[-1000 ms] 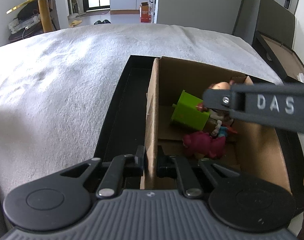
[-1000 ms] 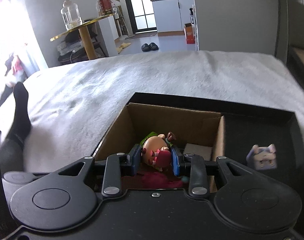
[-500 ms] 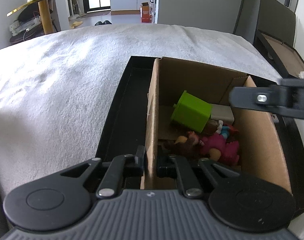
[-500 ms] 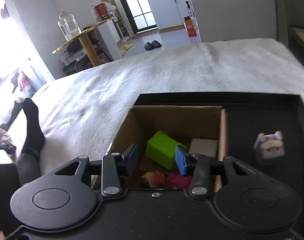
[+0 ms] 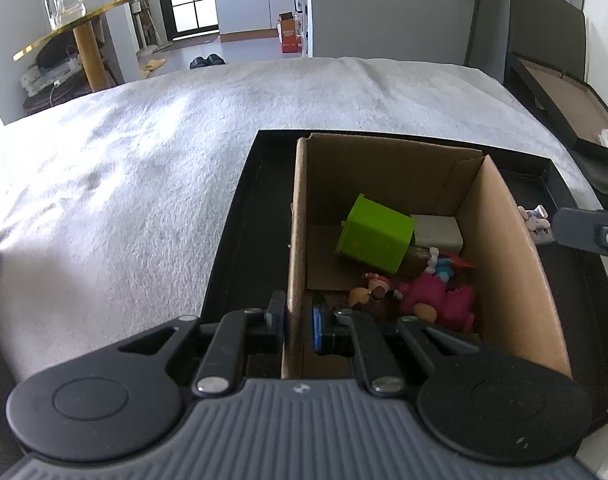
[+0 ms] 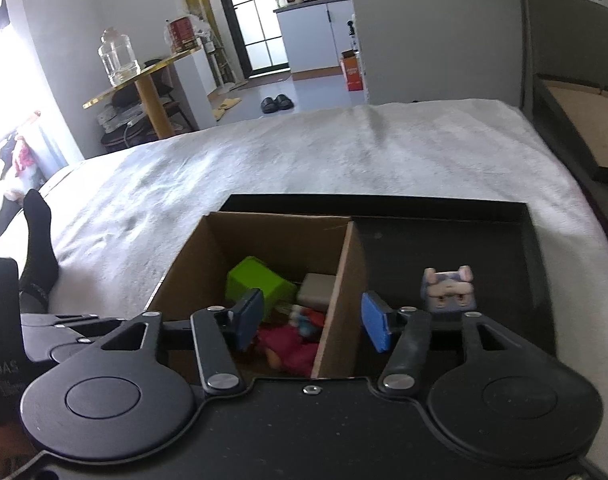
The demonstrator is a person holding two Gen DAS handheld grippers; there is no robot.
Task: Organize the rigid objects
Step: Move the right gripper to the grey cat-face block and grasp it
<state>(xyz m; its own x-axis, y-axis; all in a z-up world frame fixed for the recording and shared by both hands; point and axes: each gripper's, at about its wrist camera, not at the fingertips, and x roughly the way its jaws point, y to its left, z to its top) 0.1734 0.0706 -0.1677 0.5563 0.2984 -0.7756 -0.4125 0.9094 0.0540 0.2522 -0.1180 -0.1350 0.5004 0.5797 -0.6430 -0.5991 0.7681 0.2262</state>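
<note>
Left gripper (image 5: 297, 322) clamped on box (image 5: 295, 216) wall; right gripper (image 6: 310, 320) just opened, empty, doll (image 5: 368, 294) dropped among toys; bunny (image 6: 448, 290) right.

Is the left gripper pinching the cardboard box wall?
Touching. The left wrist view shows the left gripper shut on the box wall, a pad on each side.

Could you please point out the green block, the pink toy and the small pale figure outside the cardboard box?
green block (image 5: 374, 236): left wrist view, top face.
pink toy (image 5: 444, 300): left wrist view, body.
small pale figure (image 6: 448, 290): right wrist view, front.
</note>
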